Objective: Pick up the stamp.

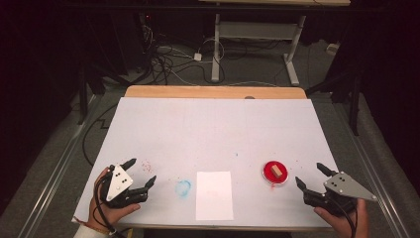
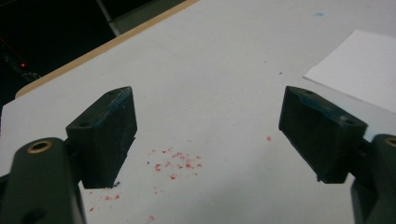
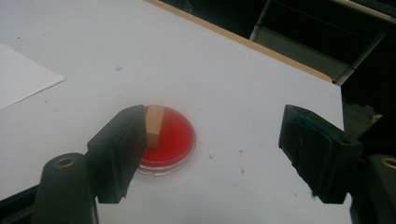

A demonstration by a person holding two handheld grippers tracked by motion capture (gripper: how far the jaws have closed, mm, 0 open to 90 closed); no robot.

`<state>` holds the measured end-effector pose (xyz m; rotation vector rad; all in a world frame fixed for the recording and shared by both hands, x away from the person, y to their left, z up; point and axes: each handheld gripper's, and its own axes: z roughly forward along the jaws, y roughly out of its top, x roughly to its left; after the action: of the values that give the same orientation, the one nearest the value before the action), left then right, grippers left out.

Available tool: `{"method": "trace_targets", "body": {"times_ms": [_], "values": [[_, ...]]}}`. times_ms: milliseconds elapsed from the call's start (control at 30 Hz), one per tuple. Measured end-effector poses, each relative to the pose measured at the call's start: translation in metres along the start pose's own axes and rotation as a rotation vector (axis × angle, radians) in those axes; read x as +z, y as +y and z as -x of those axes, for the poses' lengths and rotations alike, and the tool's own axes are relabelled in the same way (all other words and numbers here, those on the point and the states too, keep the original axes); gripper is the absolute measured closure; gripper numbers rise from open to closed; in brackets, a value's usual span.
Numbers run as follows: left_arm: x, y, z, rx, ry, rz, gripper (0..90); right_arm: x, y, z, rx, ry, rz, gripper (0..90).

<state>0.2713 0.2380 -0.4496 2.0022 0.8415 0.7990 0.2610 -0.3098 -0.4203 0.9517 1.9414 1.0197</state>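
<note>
Jaws of both grippers are standing wide apart with nothing between them. Sitting upright in a shallow red ink pad (image 3: pixel 166 140) is a small wooden stamp block (image 3: pixel 154 126), and that pad is resting on the white table sheet (image 1: pixel 213 129) near its front right. In the right gripper view the block is lying ahead and to the left of the jaw gap, partly hidden behind the left-hand jaw, its long side appearing to run away from the camera. From above, the right gripper (image 1: pixel 311 176) is hovering just right of the pad and is clearly the nearer tool. Left of the pad, a blank sheet of paper (image 1: pixel 214 195) is lying flat, then a faint blue ink ring (image 1: pixel 183 188). Farthest out, the left gripper (image 1: pixel 140 172) is hanging over scattered red ink specks (image 2: pixel 177 164), well apart from the stamp. A small swing leftward would likely centre the block between the right jaws.
</note>
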Motion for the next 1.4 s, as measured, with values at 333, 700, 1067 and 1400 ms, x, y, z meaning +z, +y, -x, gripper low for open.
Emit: {"method": "trace_targets", "body": {"times_ms": [333, 700, 1067, 1400], "values": [[0.006, -0.006, 0.003, 0.013, -0.029, -0.042, 19.8, 0.007, 0.001, 0.012, 0.053, 0.034, -0.049, 23.0], [0.005, -0.007, 0.003, 0.012, -0.023, -0.056, 19.9, 0.013, 0.039, 0.024, 0.027, 0.096, -0.125, 22.6], [0.008, -0.007, 0.003, 0.027, -0.048, -0.062, 19.9, 0.057, 0.055, 0.004, -0.005, 0.214, -0.428, 34.6], [0.010, -0.008, 0.004, 0.030, -0.048, -0.079, 19.9, 0.088, 0.055, -0.009, 0.000, 0.221, -0.506, 47.5]]}}
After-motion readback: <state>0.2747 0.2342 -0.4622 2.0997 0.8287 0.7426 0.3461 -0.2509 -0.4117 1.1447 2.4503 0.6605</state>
